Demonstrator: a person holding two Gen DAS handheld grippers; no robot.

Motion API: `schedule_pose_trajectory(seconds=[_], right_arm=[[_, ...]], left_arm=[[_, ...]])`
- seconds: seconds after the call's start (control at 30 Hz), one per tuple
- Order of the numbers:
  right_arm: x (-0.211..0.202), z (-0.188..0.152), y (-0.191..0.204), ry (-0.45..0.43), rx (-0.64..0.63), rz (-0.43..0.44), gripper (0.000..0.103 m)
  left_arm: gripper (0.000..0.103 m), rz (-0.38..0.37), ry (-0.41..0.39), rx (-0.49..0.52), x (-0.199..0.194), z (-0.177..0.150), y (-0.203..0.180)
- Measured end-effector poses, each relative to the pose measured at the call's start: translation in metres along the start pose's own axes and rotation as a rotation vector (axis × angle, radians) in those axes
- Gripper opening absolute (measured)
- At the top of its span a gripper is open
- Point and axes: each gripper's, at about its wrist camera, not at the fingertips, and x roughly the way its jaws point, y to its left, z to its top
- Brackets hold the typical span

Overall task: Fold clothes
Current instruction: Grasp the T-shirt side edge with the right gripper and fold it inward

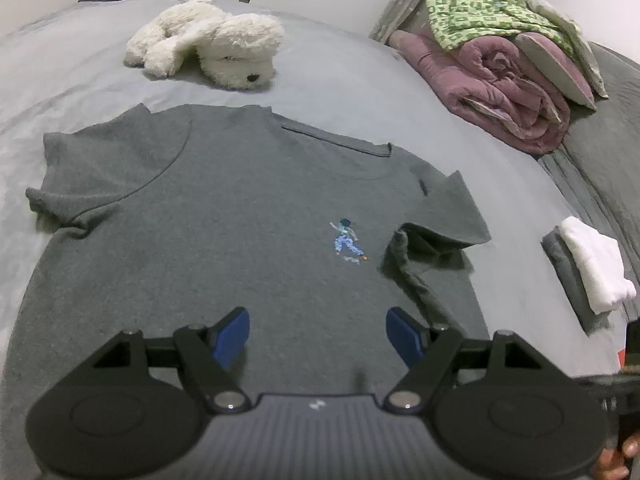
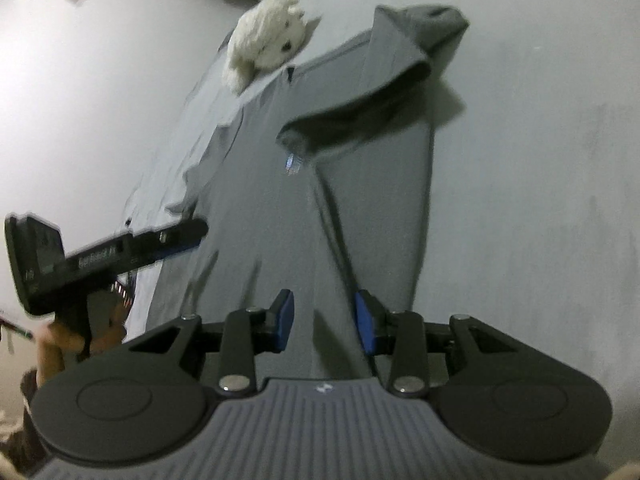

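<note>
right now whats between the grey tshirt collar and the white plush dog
Only bare grey bedsheet separates the t-shirt collar from the plush dog, seen in the left wrist view.

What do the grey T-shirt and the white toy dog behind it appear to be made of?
The grey T-shirt looks like soft matte knit, probably cotton jersey: heathered surface, limp creases at the sleeves. The white toy dog looks like long-pile plush, with a shaggy, fluffy outline. The exact fibres cannot be told.

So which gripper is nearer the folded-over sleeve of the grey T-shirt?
Right. The right gripper hovers open over the shirt's side below that folded-over sleeve; the left gripper, also open, sits over the hem mid-shirt, farther away.
</note>
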Motion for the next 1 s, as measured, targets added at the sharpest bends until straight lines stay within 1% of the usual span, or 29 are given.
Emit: schedule_pose_trajectory(seconds=[0.1,0.23,0.33,0.4,0.47,0.5,0.57,0.63,0.8,1.0], right_arm=[[-0.009,-0.016,0.005,0.052,-0.022,-0.004,0.039],[-0.025,-0.044,0.014,0.125,-0.049,-0.044,0.039],[-0.036,-0.065,0.022,0.161,-0.057,-0.078,0.037],[-0.042,-0.081,0.026,0.186,-0.062,-0.109,0.033],[-0.048,-0.095,0.031,0.21,-0.069,-0.141,0.024],[-0.051,-0.102,0.033,0.219,-0.074,-0.16,0.021],[-0.058,-0.111,0.039,0.216,-0.081,-0.18,0.011],[-0.064,-0.118,0.046,0.21,-0.086,-0.198,0.01],[-0.071,-0.114,0.074,0.185,-0.135,-0.183,0.008],[-0.042,-0.101,0.116,0.269,-0.255,-0.155,0.009]], left_arm=[[0.077,-0.004,-0.002,0.006,-0.003,-0.001,-0.001],[0.077,-0.012,-0.004,0.011,-0.008,-0.004,-0.002],[0.077,-0.018,-0.006,0.017,-0.012,-0.005,-0.002],[0.077,-0.019,-0.009,0.018,-0.015,-0.006,-0.002],[0.077,-0.021,-0.009,0.014,-0.017,-0.008,-0.001],[0.077,-0.022,-0.01,0.012,-0.018,-0.008,-0.001],[0.077,-0.023,-0.01,0.01,-0.019,-0.009,-0.001],[0.077,-0.025,-0.01,0.008,-0.021,-0.01,-0.001],[0.077,-0.025,-0.007,0.008,-0.021,-0.011,0.001],[0.077,-0.018,-0.001,0.0,-0.021,-0.011,0.005]])
